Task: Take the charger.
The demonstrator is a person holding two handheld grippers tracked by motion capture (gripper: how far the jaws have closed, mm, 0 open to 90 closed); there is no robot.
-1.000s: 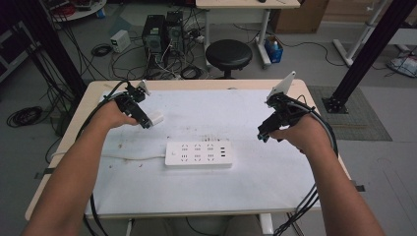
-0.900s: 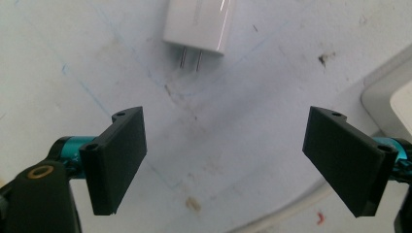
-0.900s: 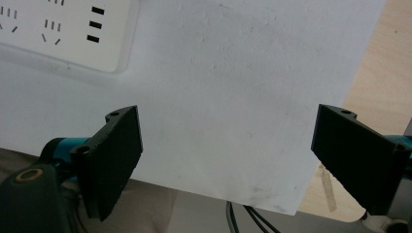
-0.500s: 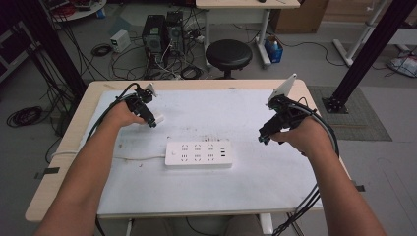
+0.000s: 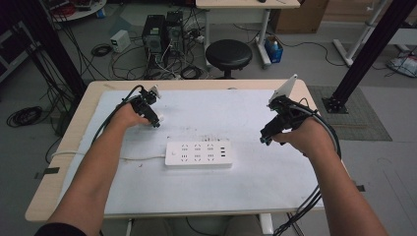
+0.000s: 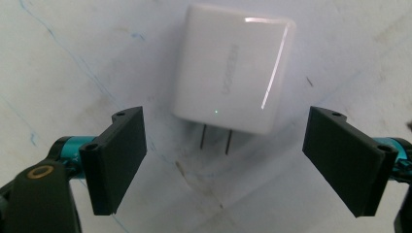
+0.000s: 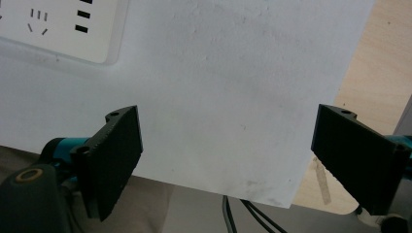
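A person is sitting at a desk (image 5: 98, 93) covered with a white sheet, holding a gripper in each hand. The left gripper (image 5: 153, 117) is hovering near the desk's far left corner, directly over a small white charger (image 6: 233, 68) that is lying flat on the sheet. In the left gripper view, its jaws are standing wide apart with the charger between and just beyond them, touching neither jaw. The charger's two metal prongs (image 6: 215, 140) are pointing back toward the gripper.

The right gripper (image 5: 268, 137) is hanging near the right edge of the desk, jaws also spread wide and holding nothing; its own view is showing bare sheet, the desk's wooden edge and a corner of the power strip (image 7: 58, 29). The power strip (image 5: 198, 154) is lying near the middle of the desk, its cord running off toward the left edge.

The charger is looking like a light, rigid plastic block with a glossy shell, so it is probably going to be slippery under the pads. The best hold is likely across its two flat opposite sides, well clear of the prongs, which need to stay free for any socket. From above the charger is appearing as little more than a white speck, so its exact orientation on the desk is hard to confirm there
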